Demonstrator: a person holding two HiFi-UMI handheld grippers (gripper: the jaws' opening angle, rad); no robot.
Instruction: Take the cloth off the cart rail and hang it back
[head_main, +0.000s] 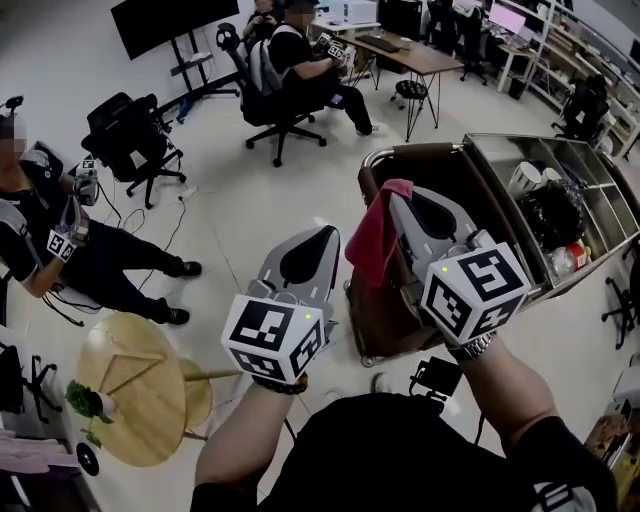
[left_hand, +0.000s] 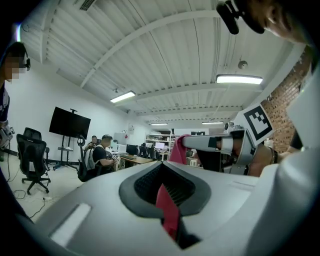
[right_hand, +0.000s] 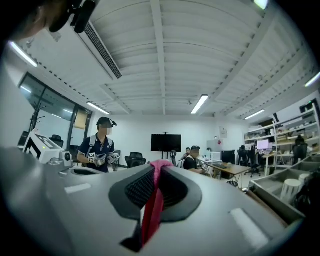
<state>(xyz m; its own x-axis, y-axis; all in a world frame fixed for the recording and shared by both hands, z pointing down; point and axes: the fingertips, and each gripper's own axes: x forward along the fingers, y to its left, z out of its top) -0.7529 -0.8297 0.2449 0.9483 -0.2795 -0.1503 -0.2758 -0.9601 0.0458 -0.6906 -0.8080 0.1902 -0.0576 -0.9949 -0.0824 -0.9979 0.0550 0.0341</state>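
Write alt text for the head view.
The right gripper holds a red cloth up near the cart rail, with the left gripper alongside it. Seated people, office chairs and a round wooden table surround them.

You have no words, brand names or numbers to read anywhere here. The only printed marks near you are the black-and-white square patterns on the marker cube (head_main: 275, 338) of your left hand-held gripper (head_main: 322, 232) and on the marker cube (head_main: 475, 292) of your right hand-held gripper (head_main: 393, 192); they are block shapes, not letters or digits. A like pattern shows on the device (head_main: 62, 243) held by the seated person at far left. Any print on the containers (head_main: 570, 258) in the cart at your right is too small to read
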